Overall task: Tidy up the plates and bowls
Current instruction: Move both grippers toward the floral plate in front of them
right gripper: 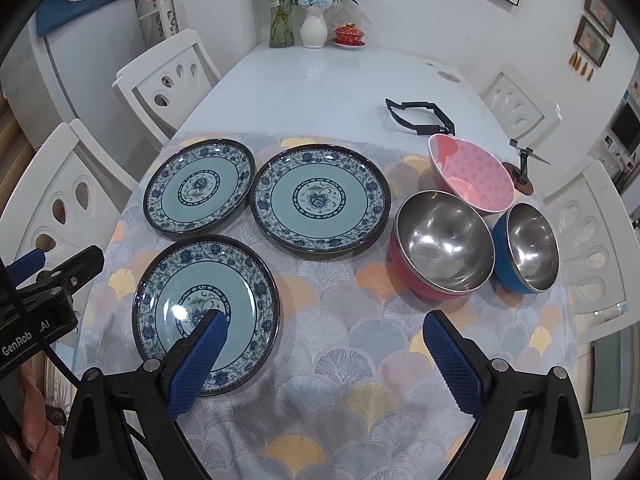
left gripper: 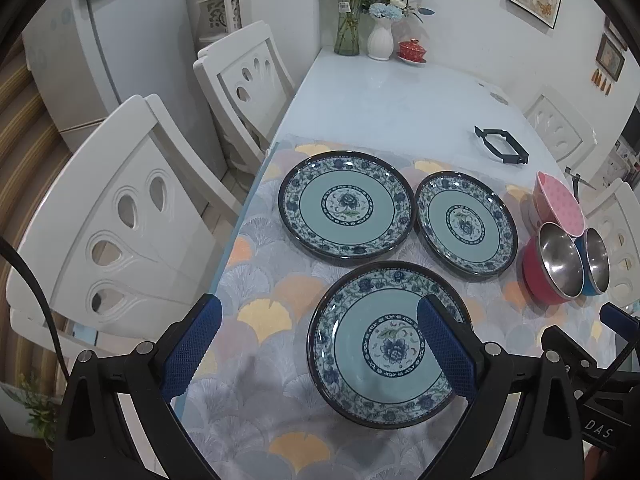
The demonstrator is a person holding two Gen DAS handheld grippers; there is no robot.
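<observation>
Three blue floral plates lie on the patterned cloth: a near plate [left gripper: 384, 344] [right gripper: 204, 316], a far left plate [left gripper: 346, 210] [right gripper: 199, 187] and a far right plate [left gripper: 466, 226] [right gripper: 320, 202]. Three bowls stand to the right: a red steel-lined bowl [right gripper: 440, 246] [left gripper: 554, 266], a blue steel-lined bowl [right gripper: 526, 248] [left gripper: 596, 262] and a pink dotted bowl [right gripper: 472, 174] [left gripper: 558, 204]. My left gripper [left gripper: 320, 328] is open and empty above the near plate's left side. My right gripper [right gripper: 324, 340] is open and empty, above the cloth right of the near plate.
White chairs [left gripper: 120, 216] [right gripper: 592, 240] stand on both sides of the white table [right gripper: 320, 88]. A black frame piece [right gripper: 420, 118] lies mid-table. Two vases [right gripper: 312, 24] and a red lidded cup [right gripper: 349, 35] stand at the far end.
</observation>
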